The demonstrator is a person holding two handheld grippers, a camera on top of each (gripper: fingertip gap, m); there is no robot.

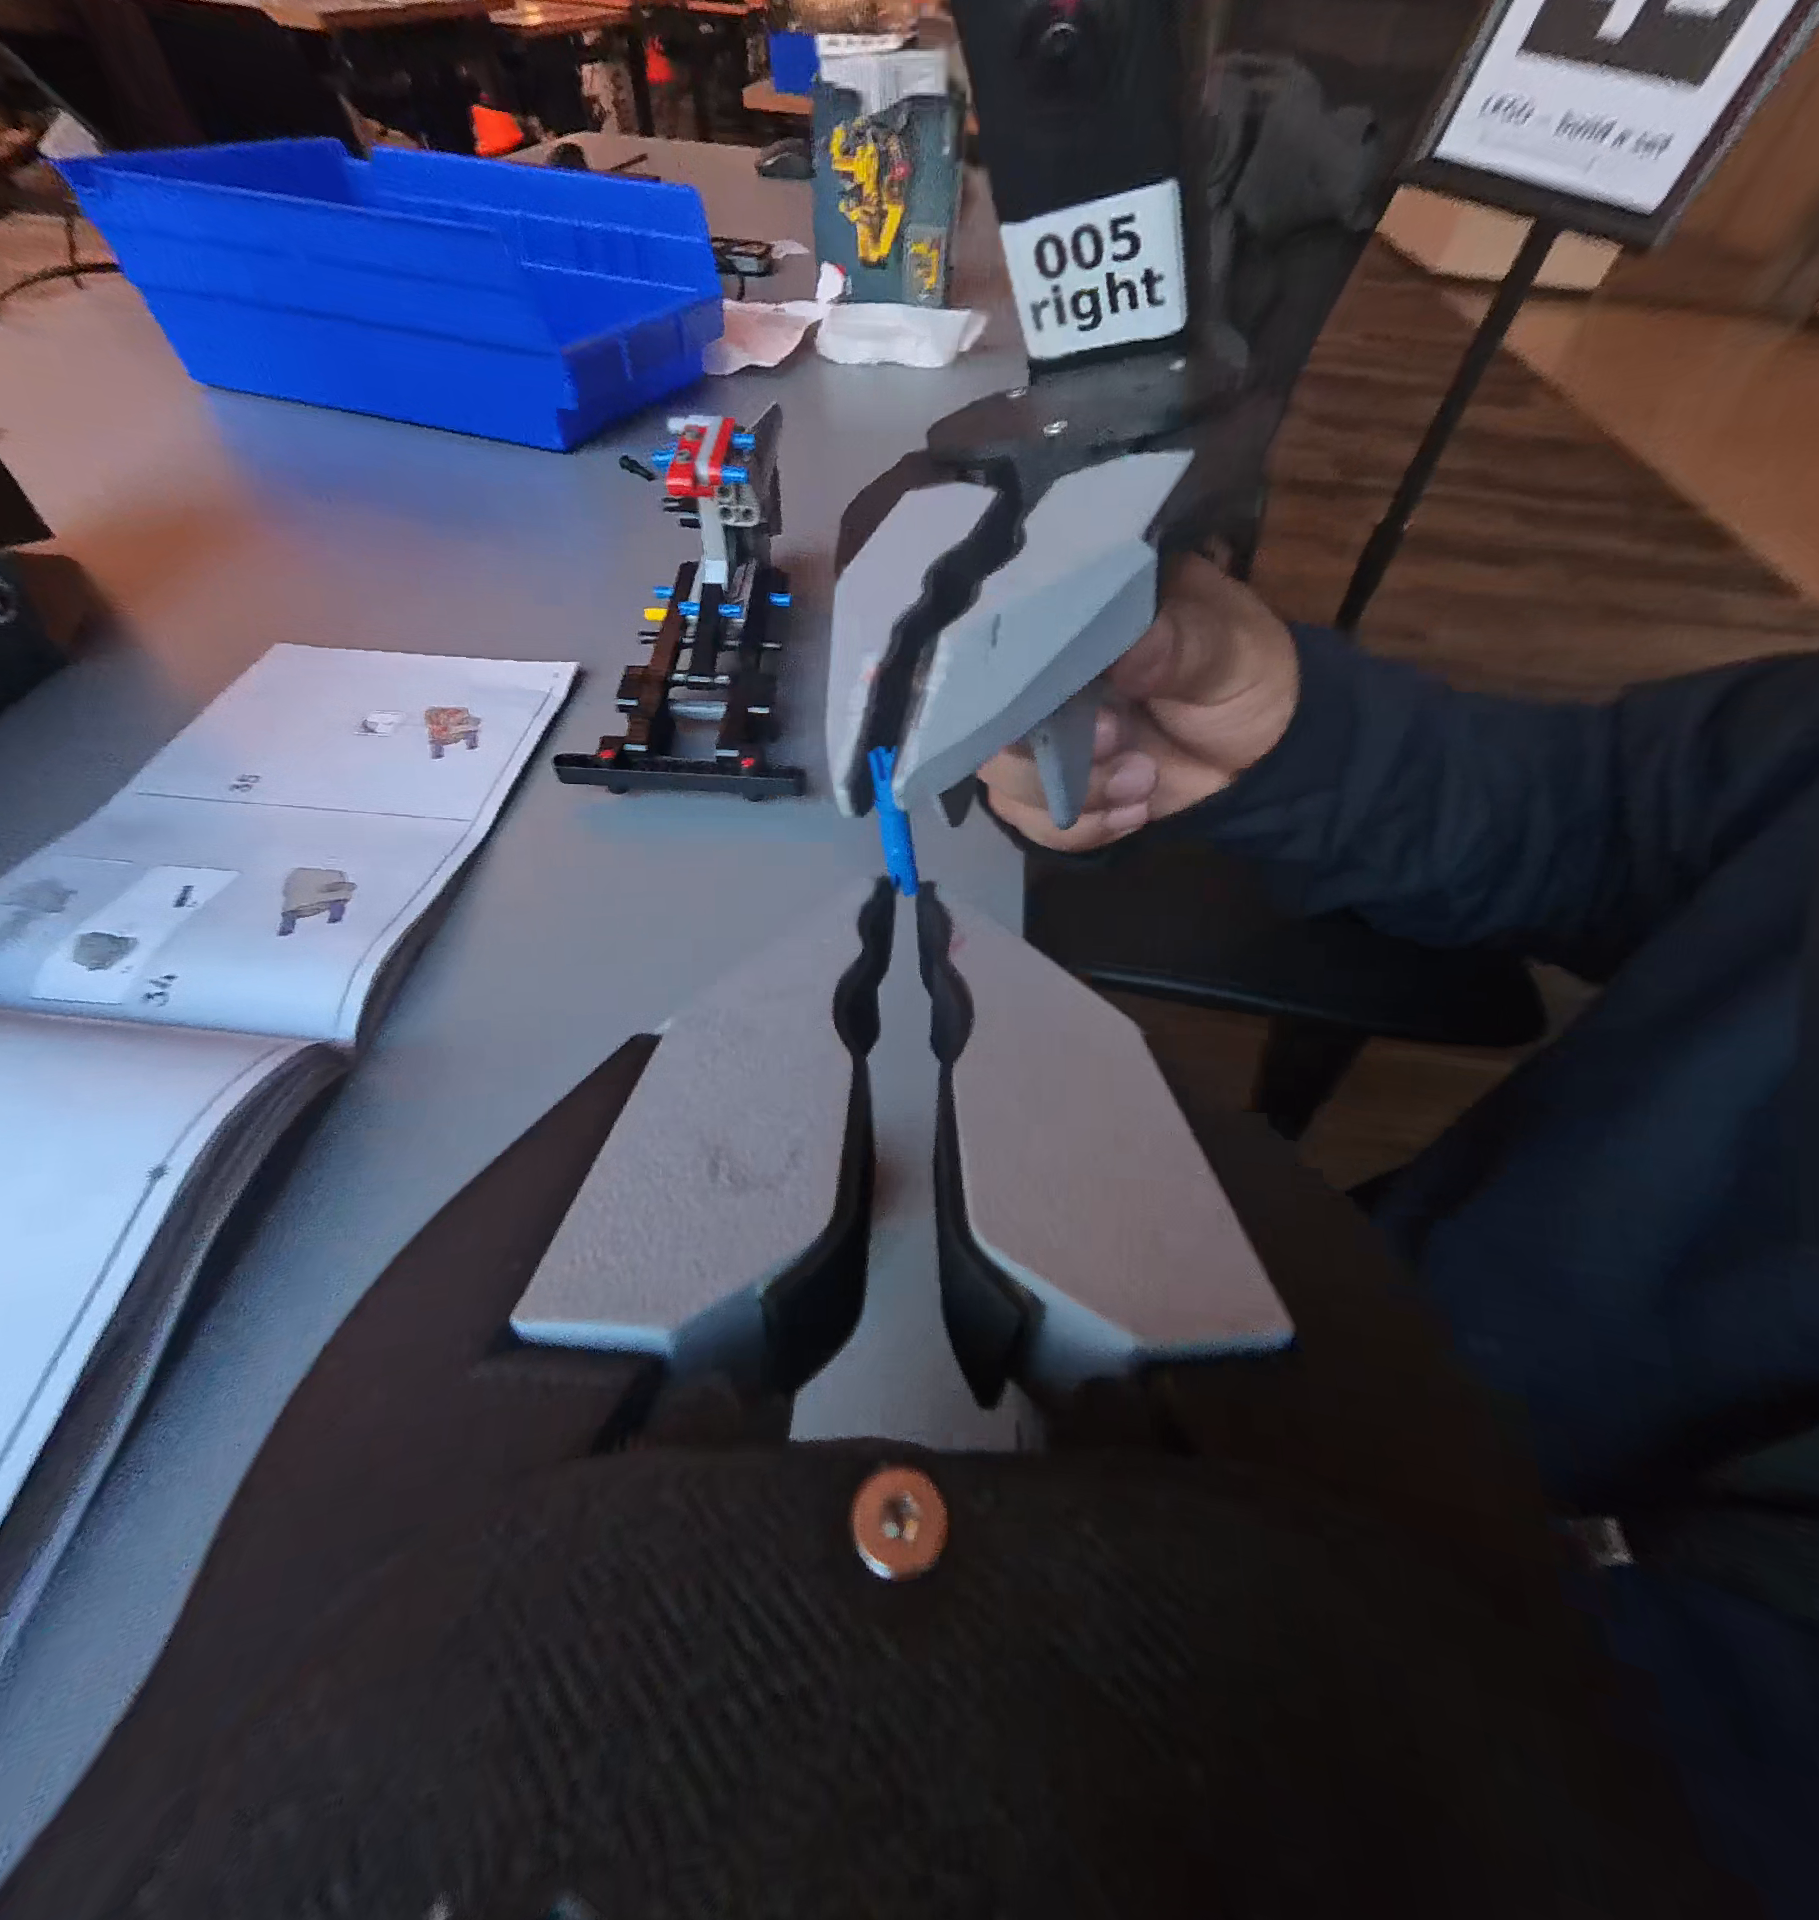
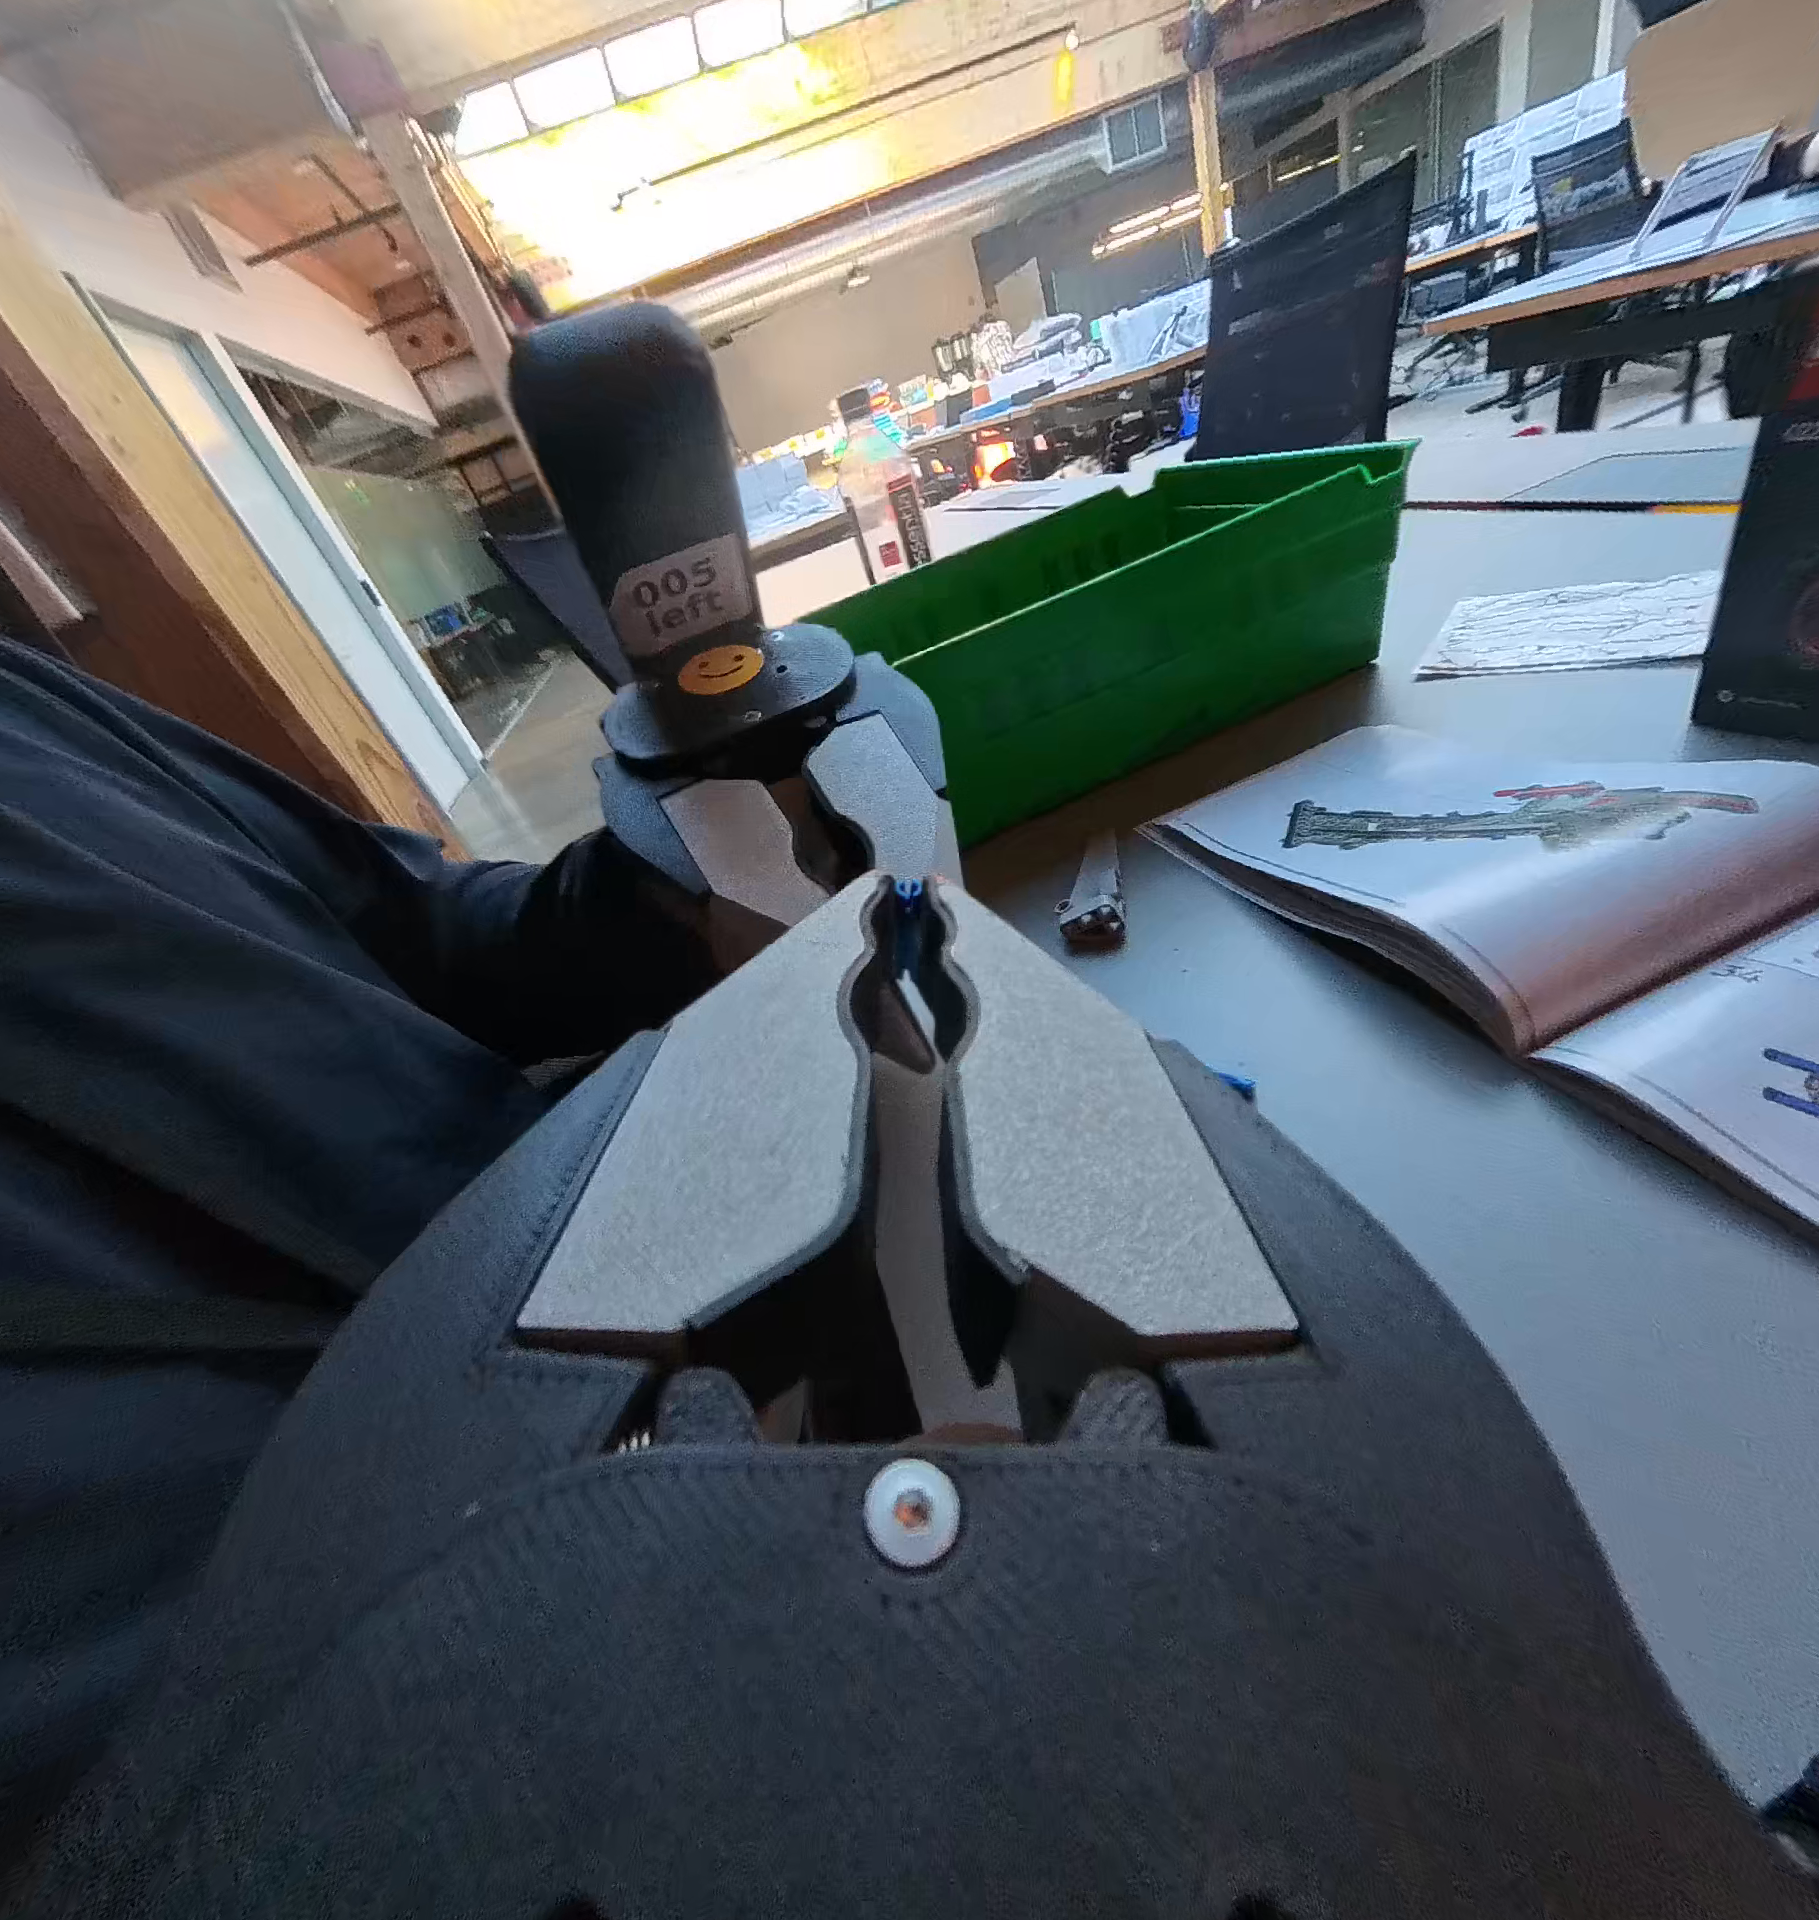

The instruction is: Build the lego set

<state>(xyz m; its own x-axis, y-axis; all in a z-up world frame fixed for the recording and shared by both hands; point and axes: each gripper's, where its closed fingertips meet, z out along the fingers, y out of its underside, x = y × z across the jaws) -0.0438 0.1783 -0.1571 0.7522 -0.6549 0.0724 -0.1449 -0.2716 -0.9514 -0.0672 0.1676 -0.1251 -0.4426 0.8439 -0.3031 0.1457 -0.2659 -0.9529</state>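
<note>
The half-built model (image 1: 704,623) stands mid-table, short of the near edge. Left tongs (image 1: 900,896) and right tongs (image 1: 877,774) each pinch one end of a blue pin (image 1: 897,831) beyond that edge; a slip likely drops it floorward.

Instruction booklet (image 1: 209,883) cut off, blurred

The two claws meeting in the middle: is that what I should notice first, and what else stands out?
Yes: the right claw pinches a small blue peg, whose other end meets the left claw tips. Behind them on the grey table stands the half-built black model, with a bright blue bin beyond.
</note>
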